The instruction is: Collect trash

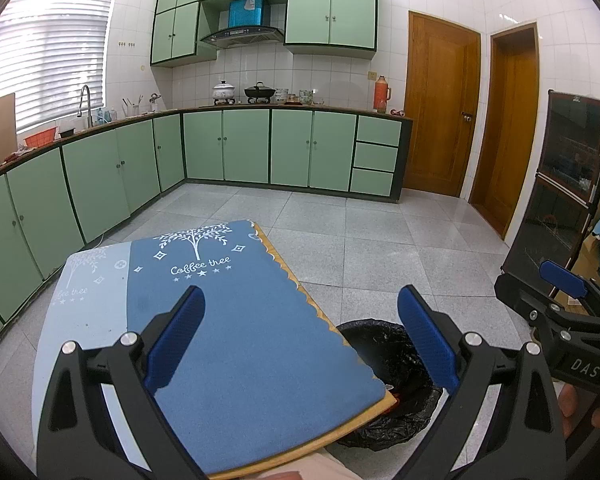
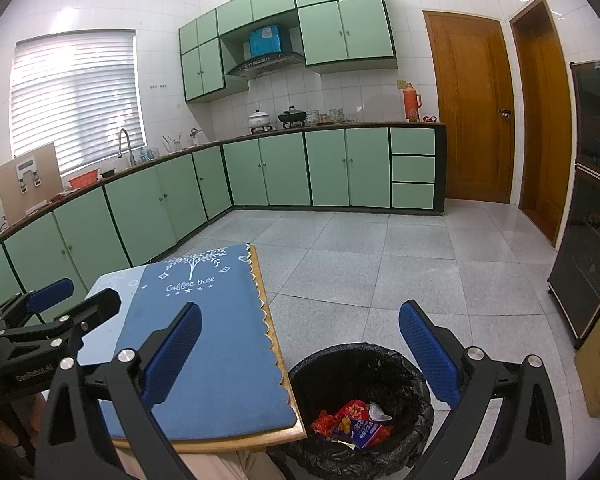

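Observation:
A black-lined trash bin [image 2: 360,364] stands on the floor beside the table's right edge; it also shows in the left wrist view [image 1: 384,344], partly hidden by the table. Inside lie red, orange and blue wrappers [image 2: 350,424] and a white scrap. My left gripper [image 1: 302,340] is open and empty above the blue table cloth [image 1: 228,320]. My right gripper [image 2: 300,354] is open and empty above the table edge and the bin. The cloth [image 2: 212,340] bears no visible trash.
The small wooden table [image 2: 272,320] carries the blue "Coffee tree" cloth. Green cabinets [image 1: 244,148] line the left and far walls. A dark glass cabinet [image 2: 592,208] stands at right, with wooden doors [image 2: 472,108] beyond. Grey tiled floor [image 2: 380,272] lies ahead.

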